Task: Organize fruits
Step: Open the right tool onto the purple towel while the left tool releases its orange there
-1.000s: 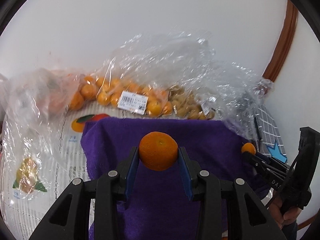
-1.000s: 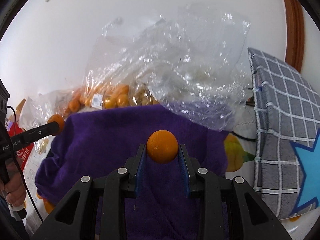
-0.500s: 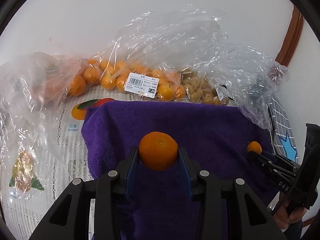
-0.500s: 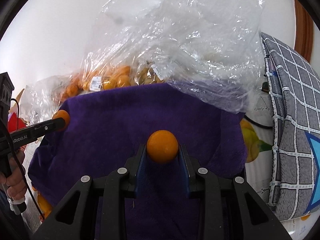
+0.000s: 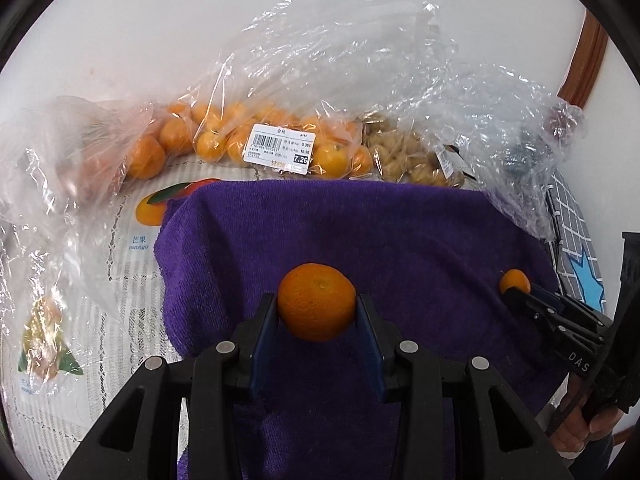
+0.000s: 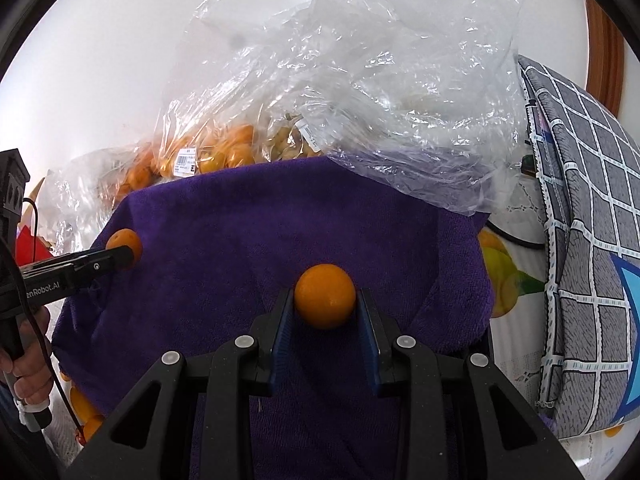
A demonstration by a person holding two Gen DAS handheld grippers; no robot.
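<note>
My left gripper (image 5: 317, 312) is shut on a mandarin (image 5: 317, 306) and holds it over a purple towel (image 5: 360, 232). My right gripper (image 6: 325, 312) is shut on a smaller smooth orange fruit (image 6: 325, 300) over the same towel (image 6: 260, 232). Each gripper shows in the other's view: the right one with its fruit (image 5: 515, 281) at the towel's right side, the left one with its mandarin (image 6: 125, 246) at the towel's left side. Clear plastic bags of orange fruit (image 5: 256, 140) lie behind the towel against the wall.
A bag of pale small fruit (image 5: 408, 160) lies beside the orange ones. Crumpled clear plastic (image 6: 380, 80) overhangs the towel's far right corner. A grey checked cushion (image 6: 580, 240) stands at the right. A fruit-printed tablecloth (image 5: 80, 280) lies under everything.
Both grippers have moved forward and down towards the towel, each still holding its fruit. The bags now sit higher in both views.
</note>
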